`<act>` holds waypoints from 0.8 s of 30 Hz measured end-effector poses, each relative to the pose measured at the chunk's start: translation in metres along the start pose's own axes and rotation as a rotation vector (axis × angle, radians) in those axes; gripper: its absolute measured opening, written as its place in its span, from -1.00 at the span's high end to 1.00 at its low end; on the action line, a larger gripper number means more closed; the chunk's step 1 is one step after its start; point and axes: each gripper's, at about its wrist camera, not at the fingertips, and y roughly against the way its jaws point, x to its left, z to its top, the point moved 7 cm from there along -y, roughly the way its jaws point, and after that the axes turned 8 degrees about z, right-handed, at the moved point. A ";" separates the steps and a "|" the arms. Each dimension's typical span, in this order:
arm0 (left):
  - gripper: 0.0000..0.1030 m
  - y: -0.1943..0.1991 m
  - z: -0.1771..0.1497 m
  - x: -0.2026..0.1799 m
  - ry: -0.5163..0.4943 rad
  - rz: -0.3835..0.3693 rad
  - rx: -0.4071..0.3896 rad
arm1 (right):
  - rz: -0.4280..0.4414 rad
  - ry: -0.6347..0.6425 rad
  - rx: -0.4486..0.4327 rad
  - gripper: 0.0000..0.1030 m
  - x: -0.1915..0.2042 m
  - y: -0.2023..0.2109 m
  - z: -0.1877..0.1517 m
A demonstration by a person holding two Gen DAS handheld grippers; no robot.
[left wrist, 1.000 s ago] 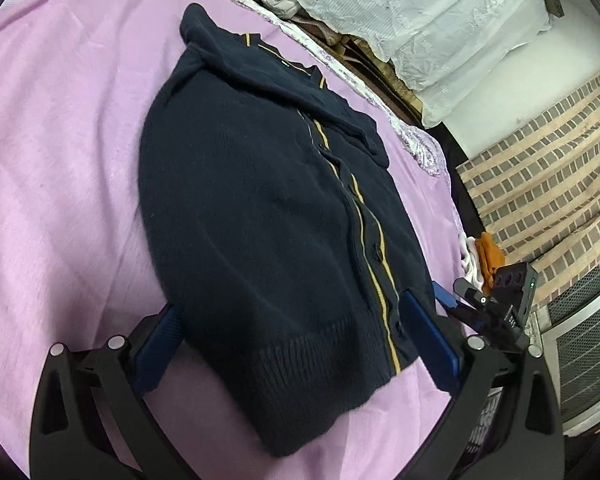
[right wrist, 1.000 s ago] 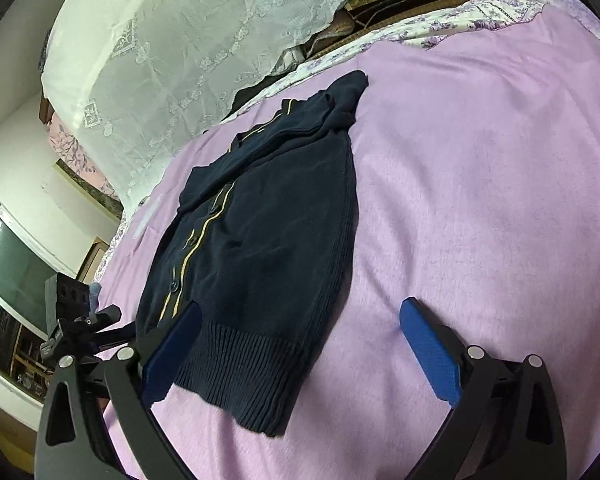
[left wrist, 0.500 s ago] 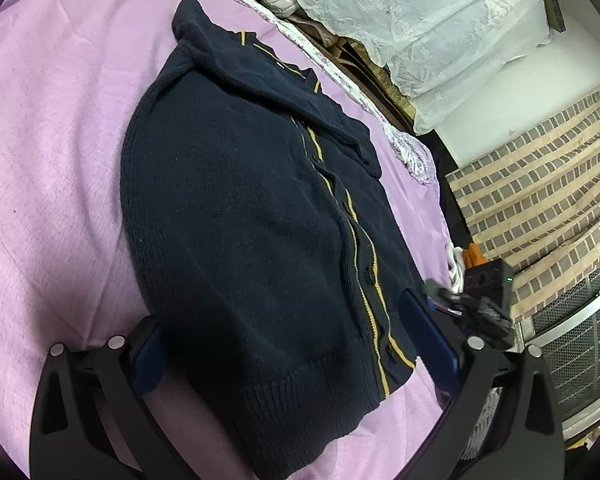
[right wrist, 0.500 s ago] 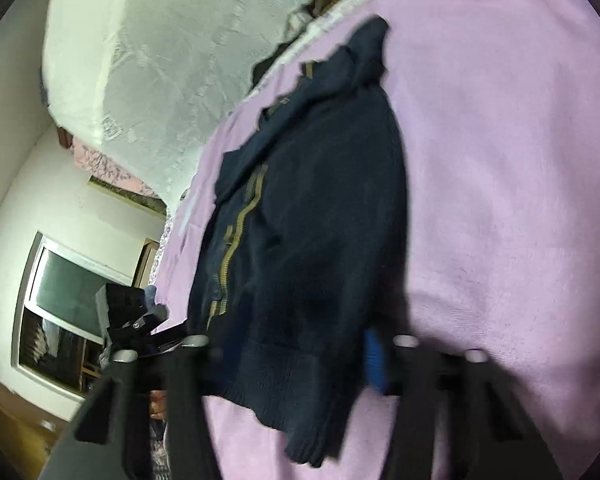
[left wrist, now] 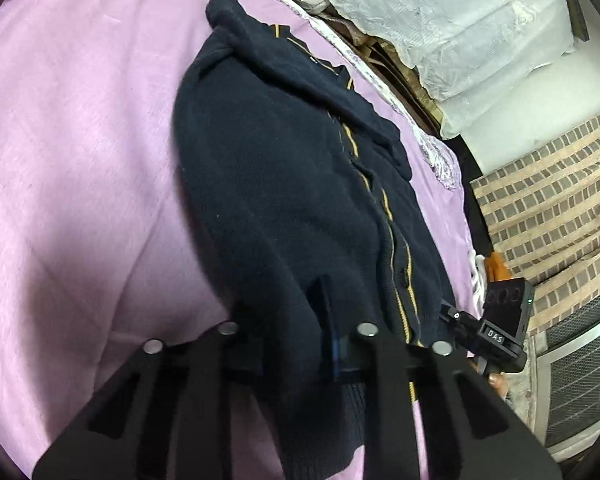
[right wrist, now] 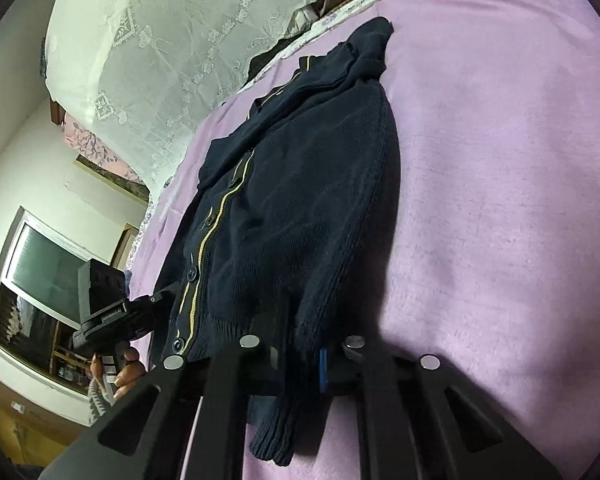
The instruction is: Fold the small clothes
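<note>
A navy knit cardigan (left wrist: 284,184) with a yellow stripe along its button placket lies on a pink bedspread (left wrist: 68,160), collar at the far end. My left gripper (left wrist: 296,328) is shut on the cardigan's ribbed bottom hem, which bunches between the jaws. In the right wrist view the same cardigan (right wrist: 308,208) runs away from me. My right gripper (right wrist: 300,344) is shut on the hem at the other bottom corner, lifting it slightly. The right gripper also shows in the left wrist view (left wrist: 496,332); the left one shows in the right wrist view (right wrist: 108,312).
White lace-covered pillows (right wrist: 172,48) lie at the head of the bed. A brick-patterned curtain (left wrist: 548,208) and a grille (left wrist: 580,380) stand beside the bed. A window (right wrist: 40,292) is on the other side. The bedspread (right wrist: 500,200) stretches wide around the cardigan.
Both grippers moved forward onto the cardigan's bottom hem and closed from open to shut on it. The hem is now bunched and slightly raised at both corners.
</note>
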 end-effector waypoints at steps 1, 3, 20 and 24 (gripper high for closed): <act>0.67 0.001 -0.003 -0.001 -0.013 0.011 -0.004 | -0.003 0.010 0.007 0.76 0.001 0.000 -0.002; 0.72 0.004 -0.010 -0.006 -0.051 0.037 -0.013 | -0.006 0.021 0.008 0.75 0.001 0.001 -0.002; 0.80 0.011 -0.006 -0.014 -0.080 0.086 -0.071 | -0.020 0.122 -0.095 0.83 0.020 0.016 0.003; 0.80 0.024 0.000 -0.026 -0.145 0.165 -0.132 | -0.050 0.162 -0.109 0.83 0.027 0.019 0.007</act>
